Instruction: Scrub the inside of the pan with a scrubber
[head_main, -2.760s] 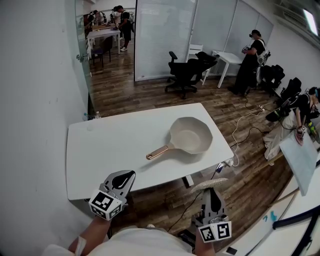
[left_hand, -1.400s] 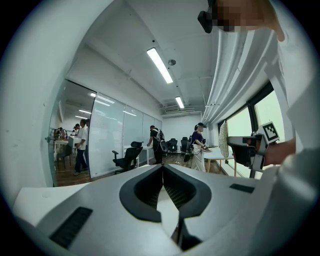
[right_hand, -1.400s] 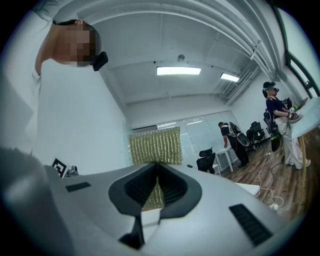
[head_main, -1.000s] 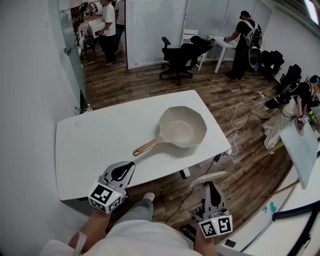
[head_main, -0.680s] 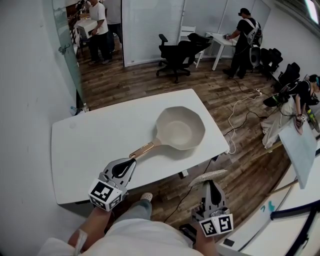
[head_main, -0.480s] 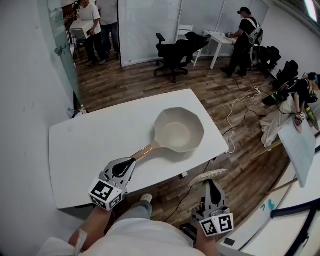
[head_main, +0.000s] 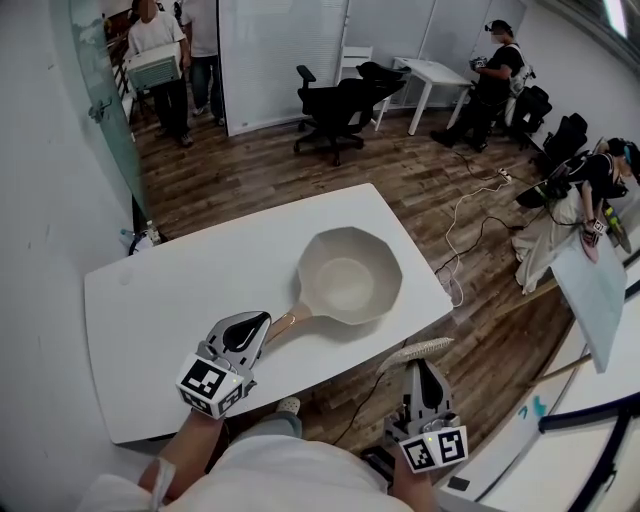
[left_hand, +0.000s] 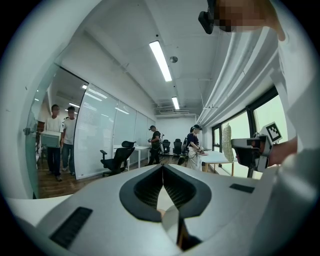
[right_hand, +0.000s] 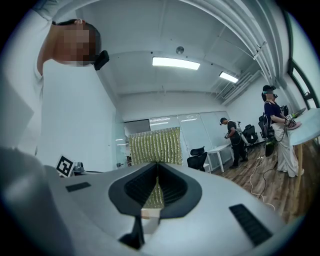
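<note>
Well, closest to me were my two grippers. My left gripper (head_main: 255, 325) had its jaws pressed tight together with nothing between them. From above, its tip sat right by the end of the handle (head_main: 287, 322) of the pan (head_main: 345, 285), and I could not tell if they touched. My right gripper (head_main: 417, 368) was off to the side of the table, over the wooden floor (head_main: 500, 330). Its jaws were squeezed on the bottom edge of the scrubber (head_main: 415, 350), a pale, bumpy, yellow-green pad that stood up past the tips.

A bit farther out was the white table (head_main: 170, 290). The pan sat on it near the right end, well apart from the scrubber. It was cream-colored, and its coppery handle pointed back at my left gripper. The inside of the pan showed only its smooth cream bottom.

Past the table, a white cable (head_main: 465, 215) lay in loops on the floor. Farther back stood two black office chairs (head_main: 330, 100) and a small white desk (head_main: 432, 70) with a person (head_main: 495, 70) next to it. Far off on the left, another person (head_main: 150, 40) carried a box (head_main: 152, 70), and I could not see what was in it.
</note>
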